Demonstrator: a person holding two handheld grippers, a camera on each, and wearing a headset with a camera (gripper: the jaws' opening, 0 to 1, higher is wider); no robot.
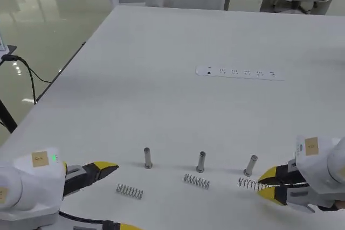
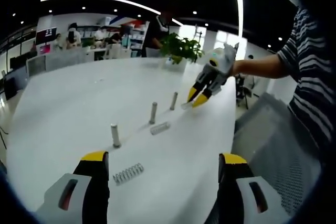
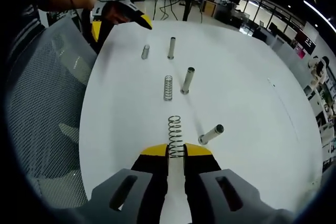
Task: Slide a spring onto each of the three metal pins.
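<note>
Right tongs (image 3: 176,151) pinched the near end of a spring (image 3: 175,129) lying on the bench (image 3: 247,77) just beside the end pin (image 3: 211,134), left tongs (image 2: 163,157) gaped wide; best, I judged, to lift it upright, centre its bore over the pin, lower gently.

White table (image 1: 135,95): power strip (image 1: 240,72), three upright pins (image 1: 201,161), spring (image 1: 196,181) beside each.

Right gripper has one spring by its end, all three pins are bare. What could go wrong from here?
1. The right gripper pinches only the near end of the spring; its free length could bend or pop out when pressed onto the nearest pin.
2. That pin stands with nothing holding it; a sideways nudge might topple it.
</note>
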